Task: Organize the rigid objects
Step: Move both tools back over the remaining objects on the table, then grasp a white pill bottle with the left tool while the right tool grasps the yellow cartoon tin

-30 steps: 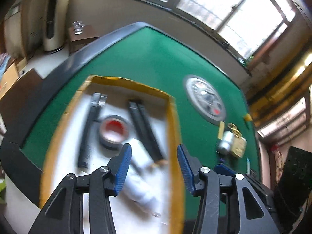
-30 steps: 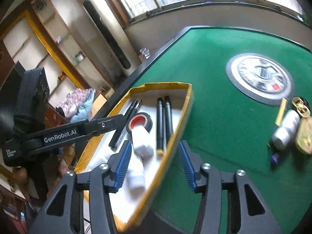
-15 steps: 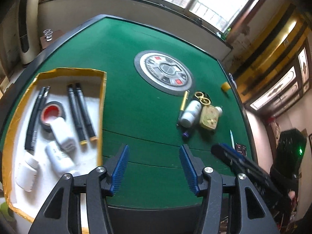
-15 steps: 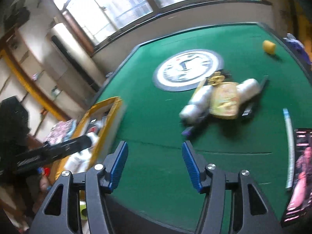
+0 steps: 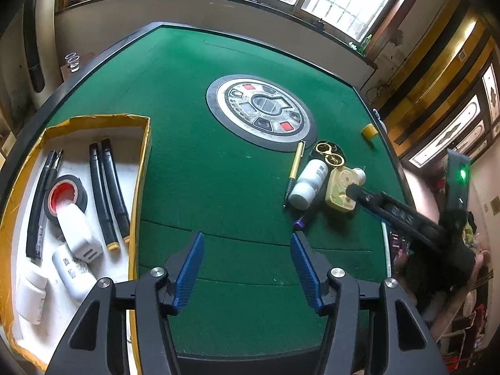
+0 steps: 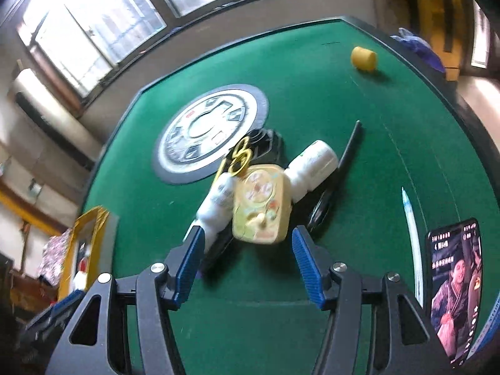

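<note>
Left gripper (image 5: pixel 247 268) spread wide over bare green felt (image 5: pixel 218 172), jaws just opened further, nothing between. Right gripper (image 6: pixel 248 264) also wide, empty, near the cream tin (image 6: pixel 261 207) and white bottles (image 6: pixel 312 168). Yellow-rimmed box (image 5: pixel 142 168) of sorted items far left

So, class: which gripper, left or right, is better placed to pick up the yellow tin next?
Probably the right. The right gripper is open just short of the yellow tin, roughly lined up with it. The left gripper is open over bare green felt, beside the tray.
</note>
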Tool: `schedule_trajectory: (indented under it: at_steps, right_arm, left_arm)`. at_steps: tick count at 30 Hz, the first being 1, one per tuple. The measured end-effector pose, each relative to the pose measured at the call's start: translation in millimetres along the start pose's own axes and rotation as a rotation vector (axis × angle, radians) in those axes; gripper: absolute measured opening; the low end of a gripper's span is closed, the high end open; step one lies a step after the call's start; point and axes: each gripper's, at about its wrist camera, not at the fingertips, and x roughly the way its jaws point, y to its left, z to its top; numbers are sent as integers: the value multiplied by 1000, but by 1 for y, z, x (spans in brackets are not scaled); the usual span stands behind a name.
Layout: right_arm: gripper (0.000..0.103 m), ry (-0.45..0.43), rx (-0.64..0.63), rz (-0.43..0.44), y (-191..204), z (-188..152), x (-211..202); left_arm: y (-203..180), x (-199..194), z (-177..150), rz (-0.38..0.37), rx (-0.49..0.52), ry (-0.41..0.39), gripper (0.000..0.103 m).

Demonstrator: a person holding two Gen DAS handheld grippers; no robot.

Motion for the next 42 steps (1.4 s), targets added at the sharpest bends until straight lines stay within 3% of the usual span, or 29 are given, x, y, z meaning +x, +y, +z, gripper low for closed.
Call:
schedule_trajectory:
  at_steps: [9, 11, 15, 18, 22, 26, 29, 36, 39, 41, 42]
  right_arm:
    - [57, 23, -54, -192, 21, 10, 43]
    - [49, 39, -54, -201, 19, 9, 48]
    - [49, 42, -31, -159, 10, 5, 41]
    - [48, 39, 8, -33, -4, -3, 28]
    - [48, 17, 49, 35, -18, -16, 10]
    - [48, -25, 46, 55, -26, -27, -5]
    - [48, -2, 63, 71, -35, -29, 2]
    - [48, -3, 112, 88, -52, -36, 0]
    - [48, -8, 121, 83, -53, -35, -2]
    - [48, -9, 116, 86, -52, -36, -2]
    - [48, -8, 113, 88, -52, -37, -2]
  left_arm:
    - [4, 10, 11, 4, 13, 15, 60]
    - [0, 13, 13, 6, 30, 23, 60]
    - [-17, 18, 18, 12, 91, 37, 60]
    - [-36, 26, 24, -6, 161, 63, 60]
    - [-57, 45, 36, -28, 208, 124, 60]
    - [-82, 72, 47, -17, 276, 165, 60]
    - [-101, 94, 53, -11, 341, 189, 60]
    - [-124, 120, 57, 32, 493, 167, 60]
    - [-124, 134, 56, 87, 502, 181, 47]
    - [-123, 141, 55, 78, 493, 189, 37]
    - [-124, 141, 54, 82, 492, 183, 37]
